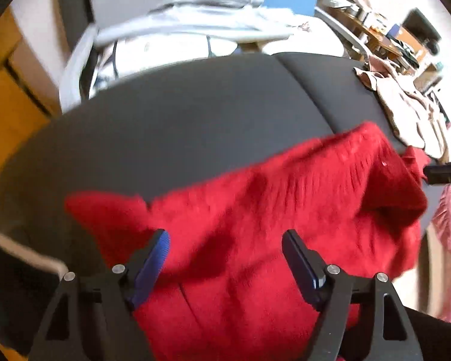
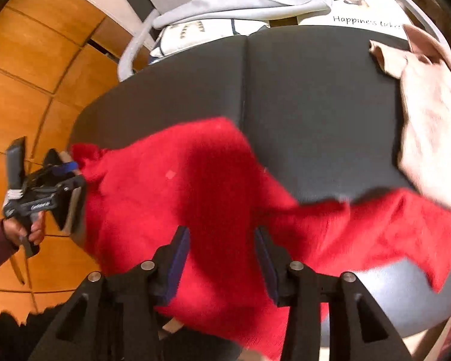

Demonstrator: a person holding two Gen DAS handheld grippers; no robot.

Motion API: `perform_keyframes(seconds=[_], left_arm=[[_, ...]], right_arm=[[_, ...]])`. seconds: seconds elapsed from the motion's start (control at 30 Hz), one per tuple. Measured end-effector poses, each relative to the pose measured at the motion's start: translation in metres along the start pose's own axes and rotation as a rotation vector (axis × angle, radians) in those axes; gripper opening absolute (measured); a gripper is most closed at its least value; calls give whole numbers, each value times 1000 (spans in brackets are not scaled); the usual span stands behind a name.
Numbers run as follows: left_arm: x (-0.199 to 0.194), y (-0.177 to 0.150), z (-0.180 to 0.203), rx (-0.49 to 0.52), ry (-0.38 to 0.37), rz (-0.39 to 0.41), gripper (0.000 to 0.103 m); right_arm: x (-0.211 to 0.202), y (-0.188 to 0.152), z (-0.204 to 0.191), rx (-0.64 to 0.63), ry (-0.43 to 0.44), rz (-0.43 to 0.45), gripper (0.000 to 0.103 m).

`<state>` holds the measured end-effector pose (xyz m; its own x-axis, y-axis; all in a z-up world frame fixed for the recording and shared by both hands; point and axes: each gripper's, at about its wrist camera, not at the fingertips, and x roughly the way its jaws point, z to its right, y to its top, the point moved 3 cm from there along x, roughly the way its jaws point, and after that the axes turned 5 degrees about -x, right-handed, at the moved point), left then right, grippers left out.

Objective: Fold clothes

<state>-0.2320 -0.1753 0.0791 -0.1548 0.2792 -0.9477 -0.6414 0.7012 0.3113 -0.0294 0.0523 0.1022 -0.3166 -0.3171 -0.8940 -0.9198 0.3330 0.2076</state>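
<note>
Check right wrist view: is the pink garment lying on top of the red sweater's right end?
Yes: pink garment overlaps the red sweater at its right end.

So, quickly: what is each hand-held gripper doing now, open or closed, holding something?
Left hand-held gripper: open, holding nothing, over the red sweater.
Right hand-held gripper: open, holding nothing, over the sweater.

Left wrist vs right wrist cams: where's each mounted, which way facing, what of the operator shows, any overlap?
Left wrist: on the left gripper, looking forward over the red sweater and dark cushion; own fingers spread, the right gripper's tip at the right edge.
Right wrist: on the right gripper, facing the same way; fingers apart, the left gripper and hand at the sweater's left edge.
Shared: sweater, cushion, pink garment, grey garment.
</note>
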Motion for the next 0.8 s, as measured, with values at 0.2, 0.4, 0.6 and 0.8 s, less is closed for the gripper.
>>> perform_keyframes(seconds=[0.2,0.4,0.6,0.8], left_arm=[[49,26,10,113,-56,-97,78],[83,18,15,98,-113,-180,82],[87,-6,26,173,-16,-133,40],[49,4,29,148,-58,-57,9]], right_arm=[[43,29,1,21,57,-33,45],[84,54,-1,36,111,-69,45],[81,28,-29,-27,83,-10,15],[46,23,-41,-35,132,53,10]])
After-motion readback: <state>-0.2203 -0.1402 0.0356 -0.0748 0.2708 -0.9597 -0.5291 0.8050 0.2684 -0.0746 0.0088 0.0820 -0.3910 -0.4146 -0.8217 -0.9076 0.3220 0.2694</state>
